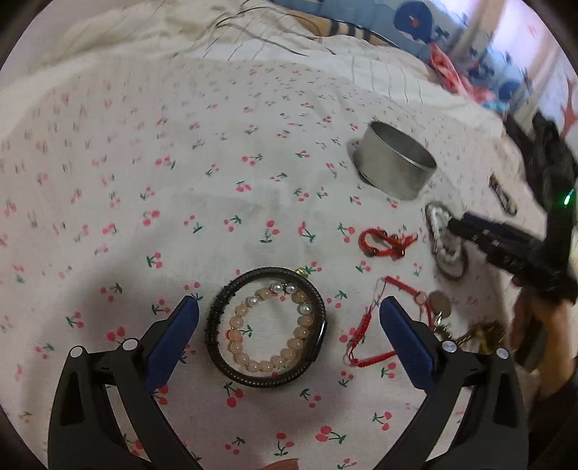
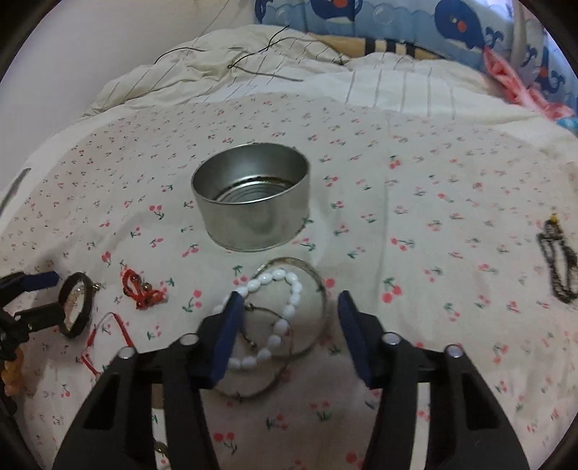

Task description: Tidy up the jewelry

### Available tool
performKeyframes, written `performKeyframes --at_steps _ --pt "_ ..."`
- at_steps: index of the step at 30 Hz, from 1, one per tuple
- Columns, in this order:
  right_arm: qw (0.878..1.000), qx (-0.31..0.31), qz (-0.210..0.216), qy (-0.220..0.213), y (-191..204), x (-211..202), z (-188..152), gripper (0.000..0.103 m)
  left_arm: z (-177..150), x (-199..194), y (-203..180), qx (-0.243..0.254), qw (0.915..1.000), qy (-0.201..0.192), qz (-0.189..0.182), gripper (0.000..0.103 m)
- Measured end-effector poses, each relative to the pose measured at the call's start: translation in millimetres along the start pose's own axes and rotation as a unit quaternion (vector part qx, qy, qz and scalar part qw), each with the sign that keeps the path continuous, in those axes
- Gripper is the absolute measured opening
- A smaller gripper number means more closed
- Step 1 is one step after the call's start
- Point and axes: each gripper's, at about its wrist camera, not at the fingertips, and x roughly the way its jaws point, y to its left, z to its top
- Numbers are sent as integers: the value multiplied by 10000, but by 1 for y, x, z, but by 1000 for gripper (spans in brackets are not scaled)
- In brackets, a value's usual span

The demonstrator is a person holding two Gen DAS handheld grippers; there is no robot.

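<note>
A round metal tin (image 2: 253, 195) stands open on the cherry-print sheet; it also shows in the left wrist view (image 1: 395, 162). My left gripper (image 1: 289, 307) is open, its fingers on either side of a dark braided bangle (image 1: 216, 318) that rings a peach and pearl bead bracelet (image 1: 296, 343). My right gripper (image 2: 287, 302) is open over a white bead bracelet (image 2: 289, 307) lying on thin metal bangles (image 2: 318, 282). The right gripper also appears in the left wrist view (image 1: 458, 224), beside the white beads (image 1: 437, 224).
A red knotted cord (image 1: 386, 242) and a longer red cord with a charm (image 1: 365, 336) lie right of the dark bangle. A dark chain (image 2: 556, 267) lies at the far right. Rumpled bedding (image 2: 253, 72) and a whale-print cushion (image 2: 451, 25) rise behind.
</note>
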Motion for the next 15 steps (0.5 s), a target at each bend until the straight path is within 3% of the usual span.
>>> performKeyframes --at_steps 2,4,8,12,15 --pt "10000 -24 46 57 -1 6 2 43 0 3 5 -168 9995 60 -243 97" --pt "9998 -25 177 85 -2 9 4 32 1 6 8 -247 9992 83 -301 97" --pt "9995 62 245 203 -4 11 5 32 4 10 13 -316 9995 23 -18 97" --pt "9992 -3 306 269 -3 11 4 31 7 16 16 -381 9992 90 8 97" --pt "9982 146 514 276 -7 15 2 18 8 25 16 -366 9990 174 190 97"
